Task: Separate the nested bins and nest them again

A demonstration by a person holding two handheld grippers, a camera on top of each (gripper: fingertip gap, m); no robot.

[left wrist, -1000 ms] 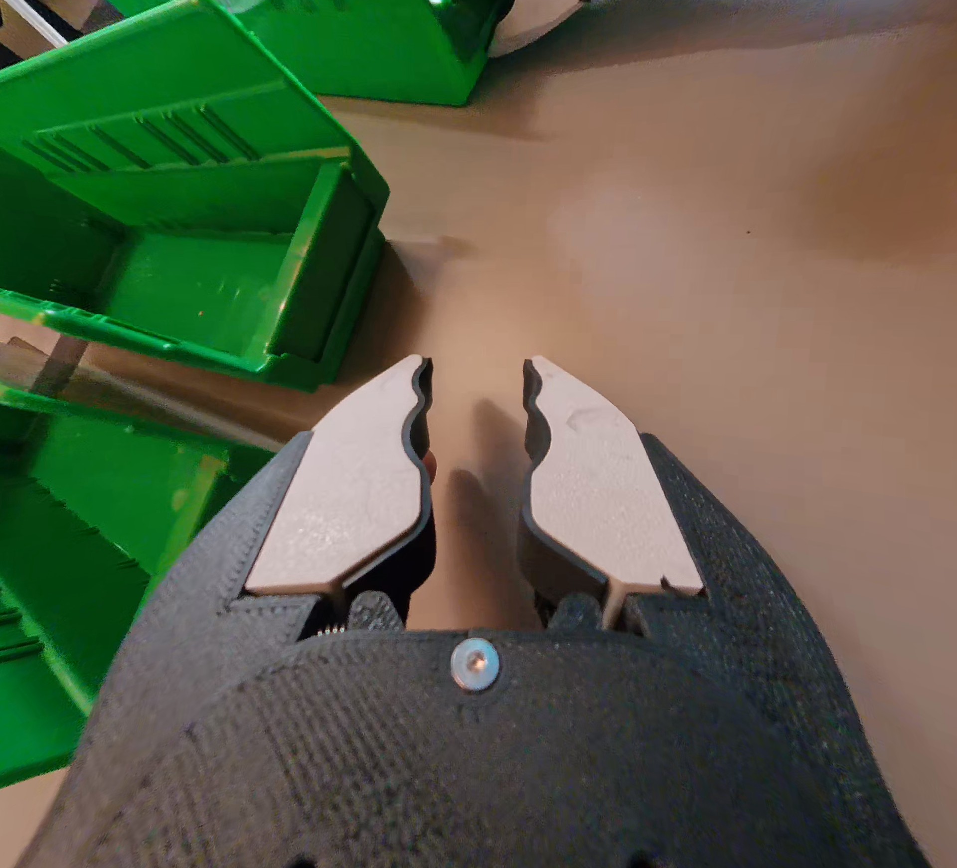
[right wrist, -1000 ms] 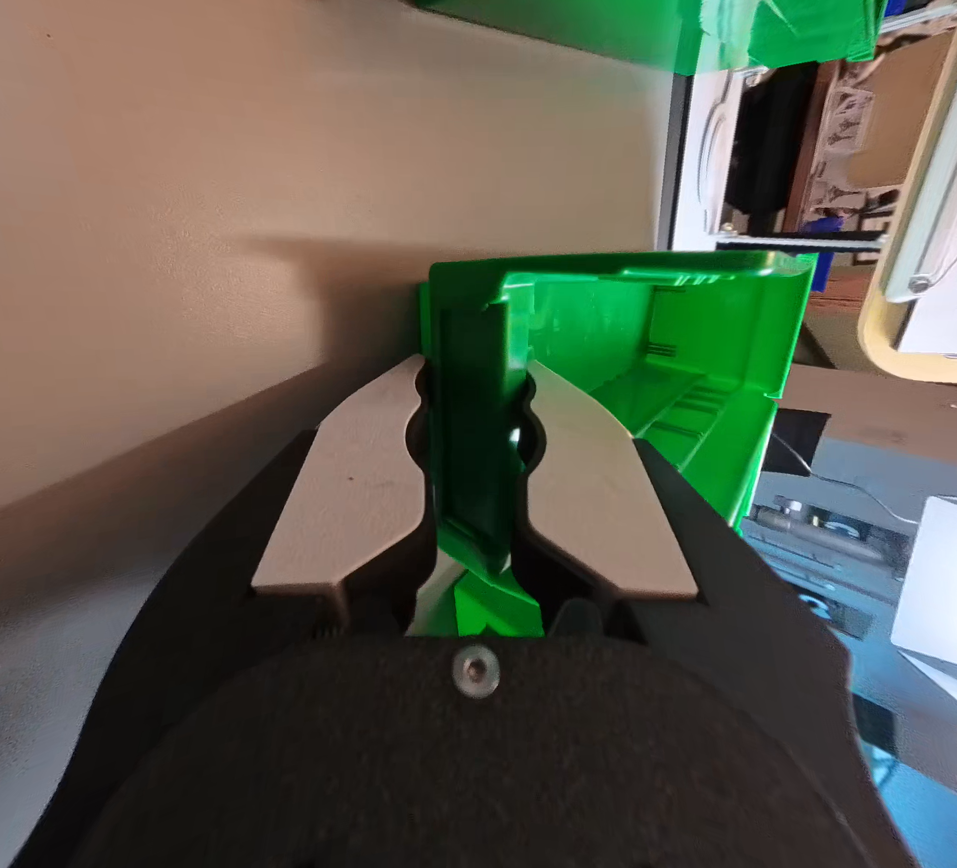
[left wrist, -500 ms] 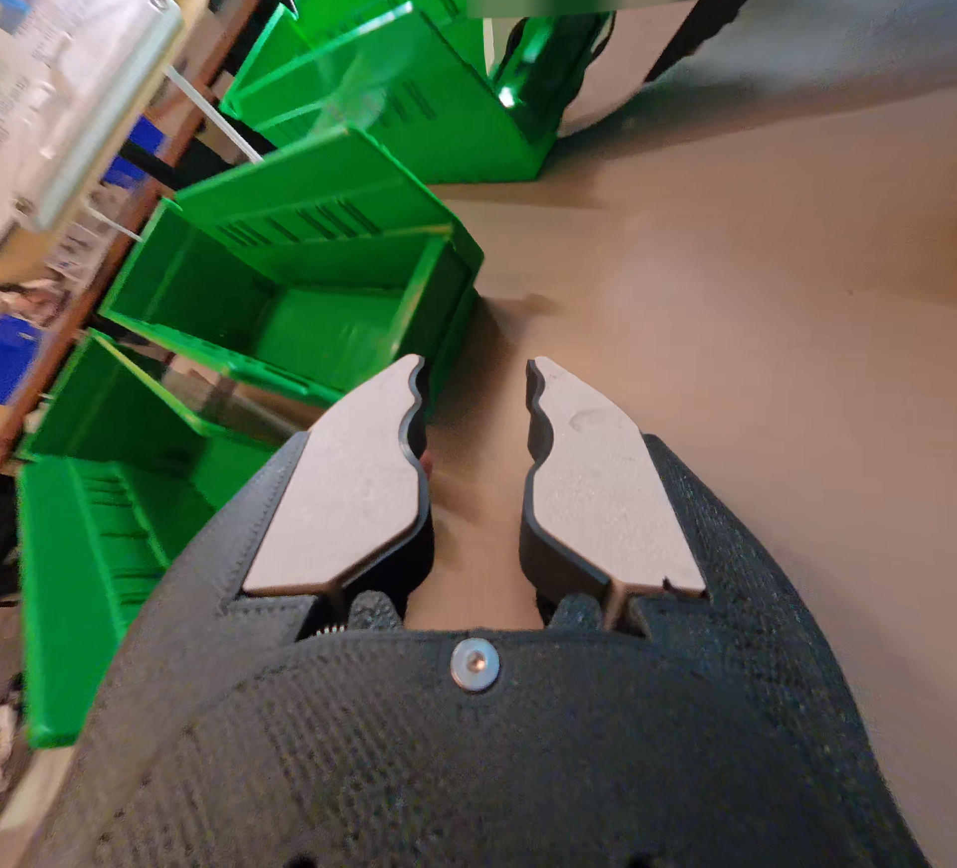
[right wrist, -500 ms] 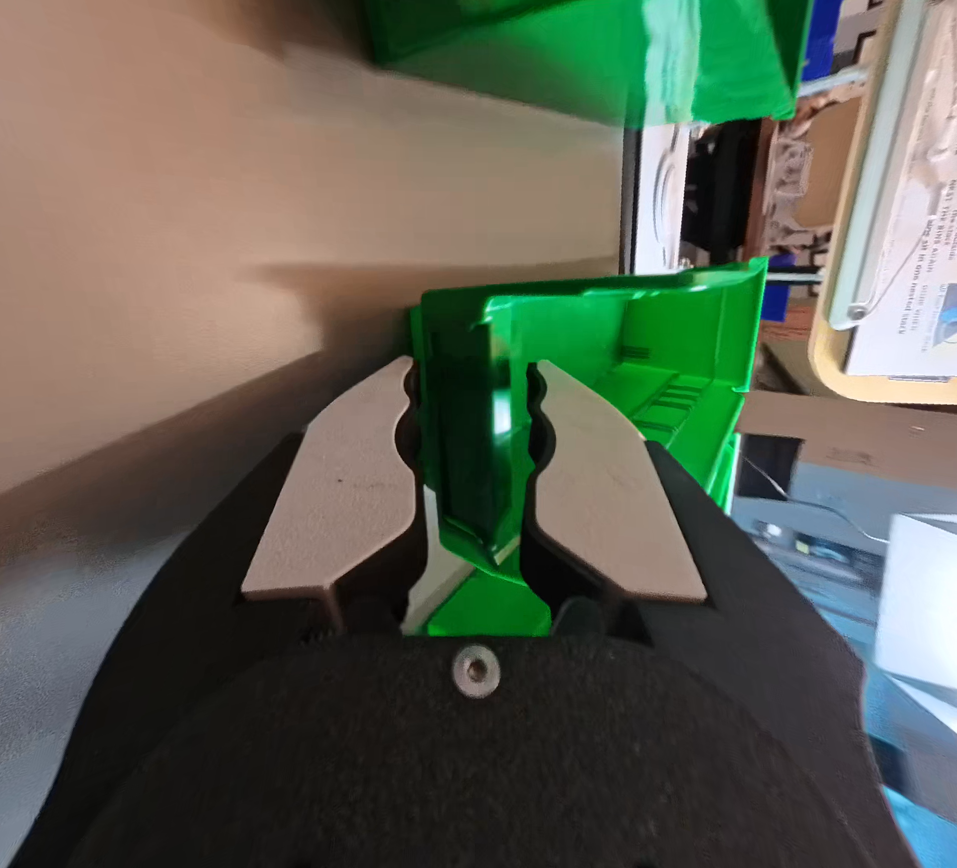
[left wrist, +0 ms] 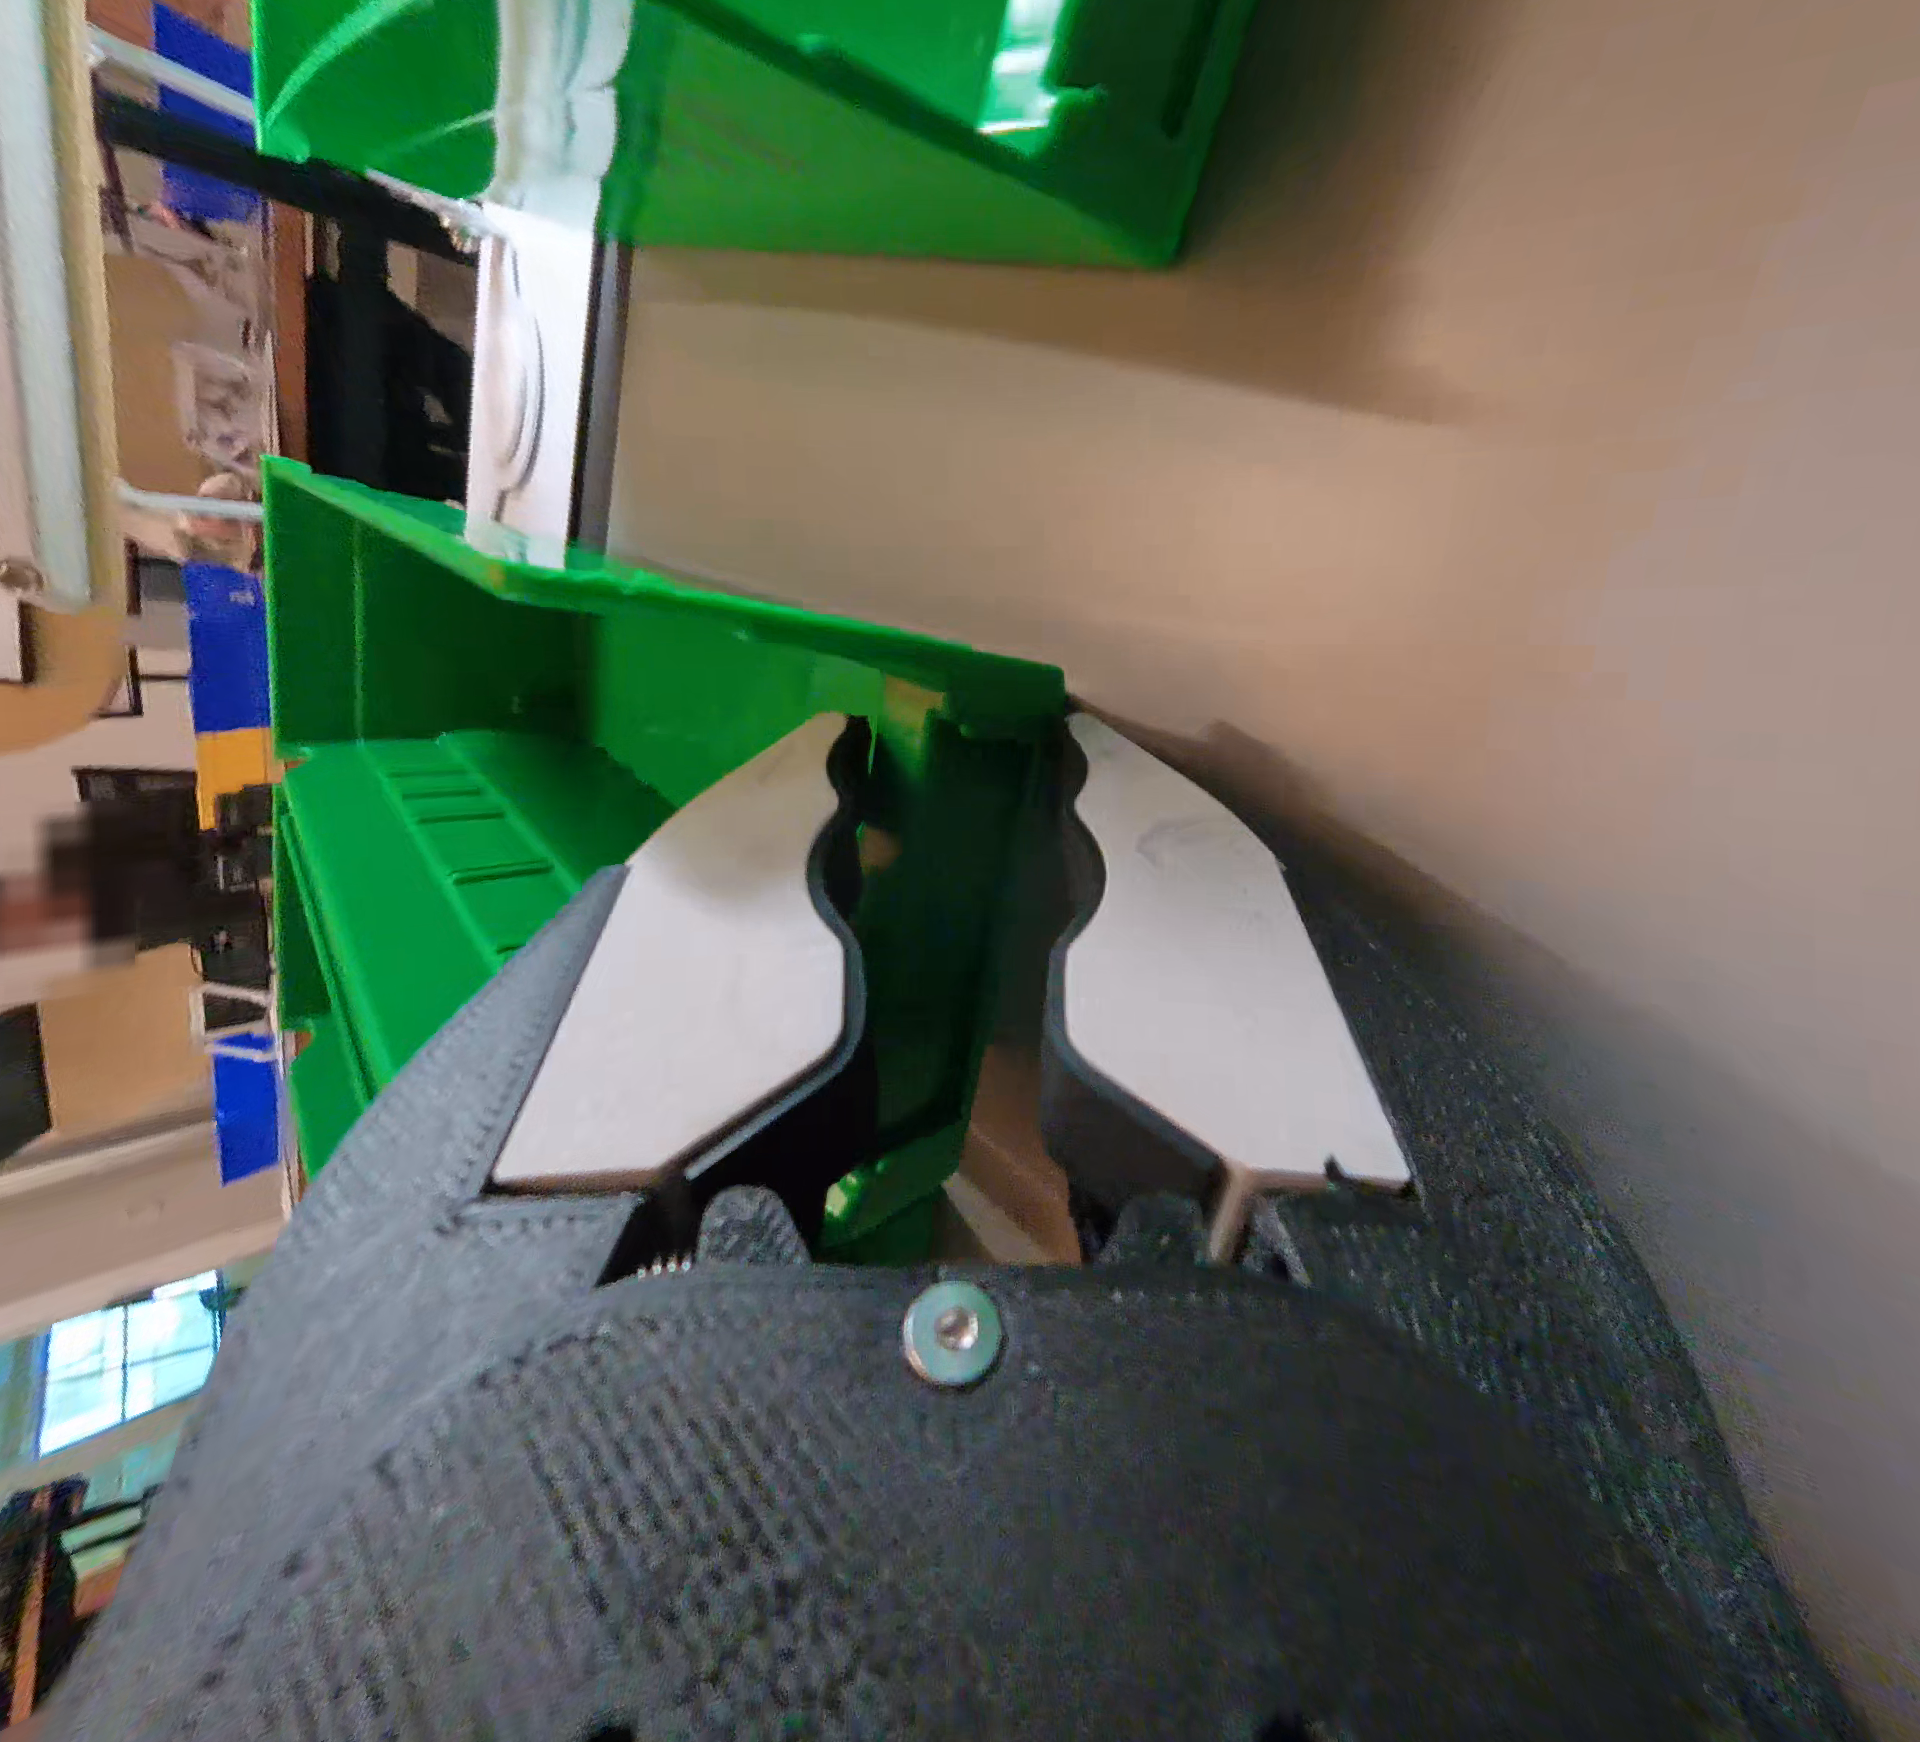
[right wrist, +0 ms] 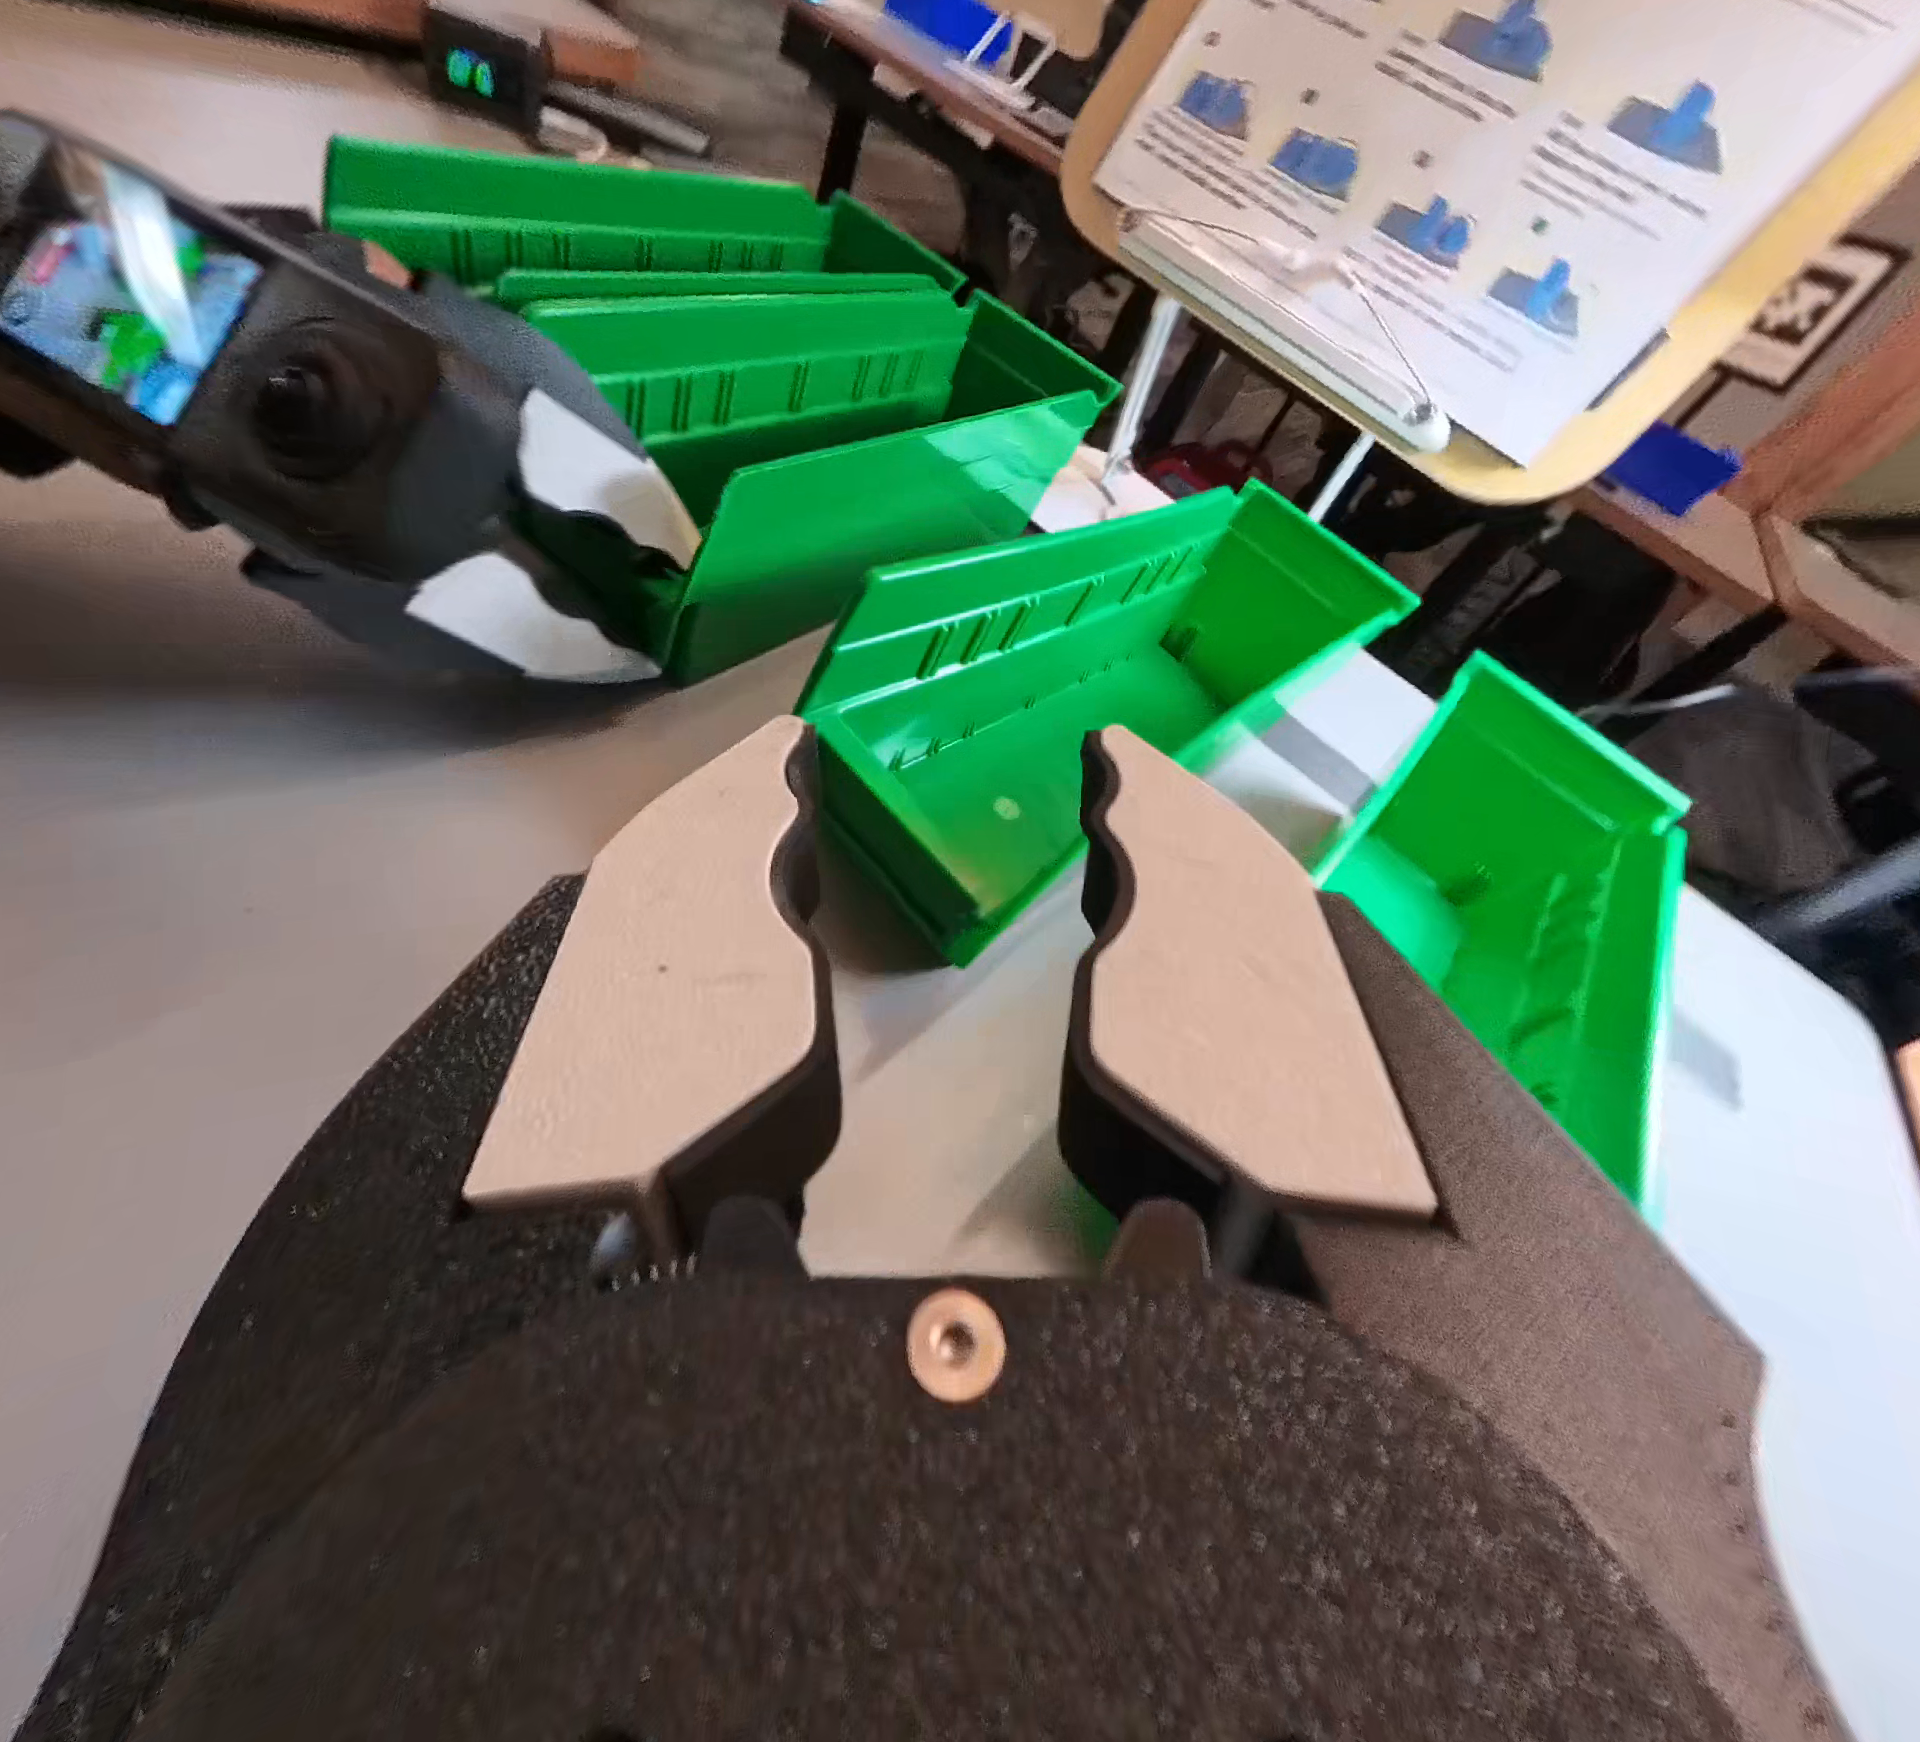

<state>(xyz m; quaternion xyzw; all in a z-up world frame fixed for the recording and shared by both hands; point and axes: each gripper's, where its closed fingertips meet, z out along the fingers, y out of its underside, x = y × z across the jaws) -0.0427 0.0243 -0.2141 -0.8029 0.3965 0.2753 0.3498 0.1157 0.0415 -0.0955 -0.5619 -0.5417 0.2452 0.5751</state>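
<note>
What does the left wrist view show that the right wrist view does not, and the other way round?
Only the left wrist view shows, from close up, the end wall of a green bin clamped between the fingers of the left gripper.

Only the right wrist view shows the right gripper, open and empty, two loose bins ahead of it, and a board with a printed sheet.

Both show the table and the left gripper on its bin.

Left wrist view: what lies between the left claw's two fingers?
The end wall of a green bin fills that gap, and the left claw is closed on it. The left wrist view shows this plainly.
</note>
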